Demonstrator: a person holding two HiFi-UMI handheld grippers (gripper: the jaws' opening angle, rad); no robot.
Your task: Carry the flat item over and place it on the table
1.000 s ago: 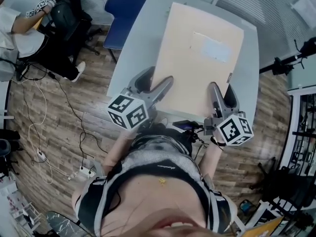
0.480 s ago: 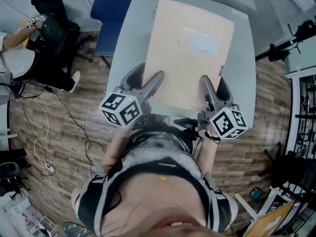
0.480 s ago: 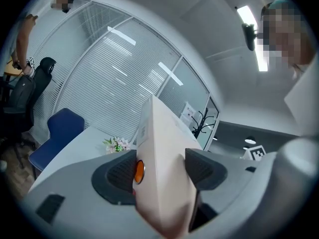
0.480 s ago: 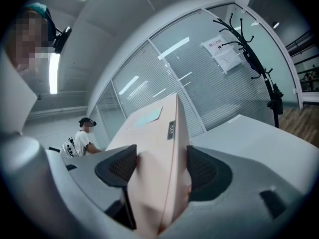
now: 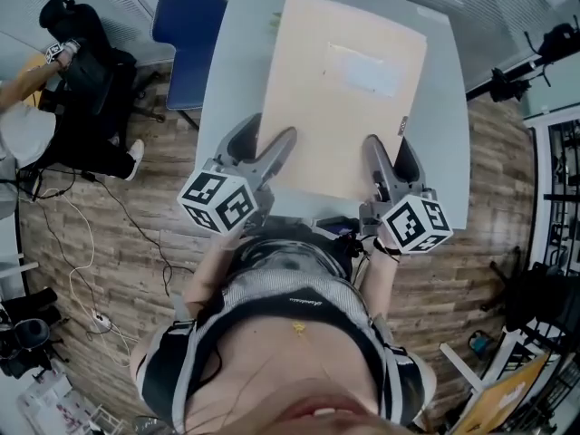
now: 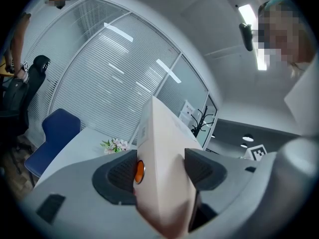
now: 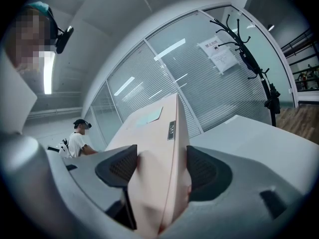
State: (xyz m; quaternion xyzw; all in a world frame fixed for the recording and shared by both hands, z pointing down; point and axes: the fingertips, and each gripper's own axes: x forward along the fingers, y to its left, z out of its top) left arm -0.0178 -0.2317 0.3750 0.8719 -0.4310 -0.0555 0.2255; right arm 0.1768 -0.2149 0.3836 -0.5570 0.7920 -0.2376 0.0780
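One flat tan box (image 5: pixel 344 89), spread above the grey table (image 5: pixel 444 152) and covering most of its top. Impossible to tell whether resting on the table or held just clear of it. Gripped along the edge nearest the table's front by two grippers. At that edge's left end, the left gripper (image 5: pixel 263 148), jaws closed on the board, one against each face. At the right end, the right gripper (image 5: pixel 390 157), likewise clamped on the box edge, a jaw on either side. One pale label (image 5: pixel 362 71) on the box's upper face, toward the table's far side. One blue chair (image 5: pixel 186 34) at the table's left. One small spray of flowers (image 6: pixel 114 144) on the table near its far left corner. One seated person (image 5: pixel 27 125) well left of the table.
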